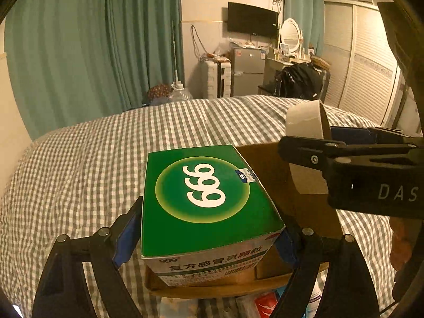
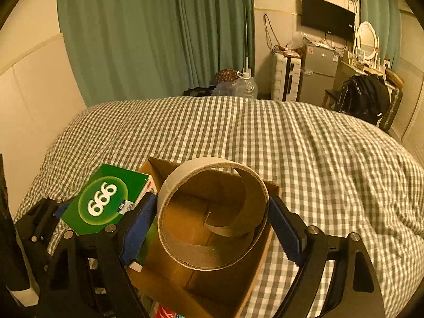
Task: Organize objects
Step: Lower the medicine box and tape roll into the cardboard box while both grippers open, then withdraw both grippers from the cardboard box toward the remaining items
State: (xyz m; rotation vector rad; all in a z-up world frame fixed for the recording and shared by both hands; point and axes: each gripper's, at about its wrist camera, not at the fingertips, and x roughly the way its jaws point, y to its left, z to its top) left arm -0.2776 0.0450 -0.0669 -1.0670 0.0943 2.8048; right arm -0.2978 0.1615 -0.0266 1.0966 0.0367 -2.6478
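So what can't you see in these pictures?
- Bottom of the cardboard box: in the right wrist view, the tape roll in the right hand-held gripper hides most of it.
- Small print on the green medicine box: blurred in the left wrist view, where the left hand-held gripper holds it.
- Red item: cut off by the bottom edge.

Both views are dim and steeped in a warm yellow-orange cast, as from indoor lamps; the source itself is outside the frame. The fisheye lens bends the bed's [image 2: 291,145] edge and the curtains [image 1: 92,53] into arcs, and black vignette fills every corner. The far room in the upper right looks soft and grainy. Shadows are faint and diffuse, with no strong glare.
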